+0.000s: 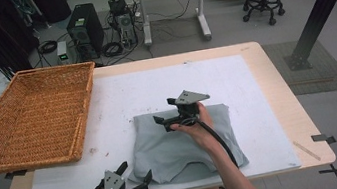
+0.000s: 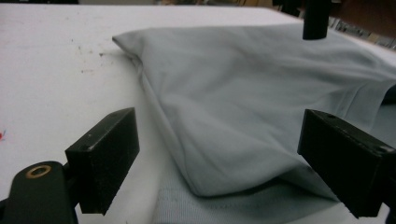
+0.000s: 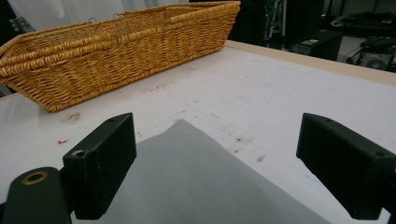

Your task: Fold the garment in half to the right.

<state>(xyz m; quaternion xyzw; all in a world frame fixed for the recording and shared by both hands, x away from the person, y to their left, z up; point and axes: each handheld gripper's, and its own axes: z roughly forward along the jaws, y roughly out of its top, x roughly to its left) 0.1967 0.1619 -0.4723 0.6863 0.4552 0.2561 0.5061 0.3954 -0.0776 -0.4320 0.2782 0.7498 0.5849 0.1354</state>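
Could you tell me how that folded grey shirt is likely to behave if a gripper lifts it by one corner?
The folded grey shirt would probably droop and unfold: its layers look soft and creased. It seems light, thin fabric. It cannot roll, though it might slide on the white mat.

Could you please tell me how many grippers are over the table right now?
2. The left gripper is at the near edge of the table, by the folded grey shirt's near-left corner. The right gripper is over the shirt's far edge, pointing toward the basket.
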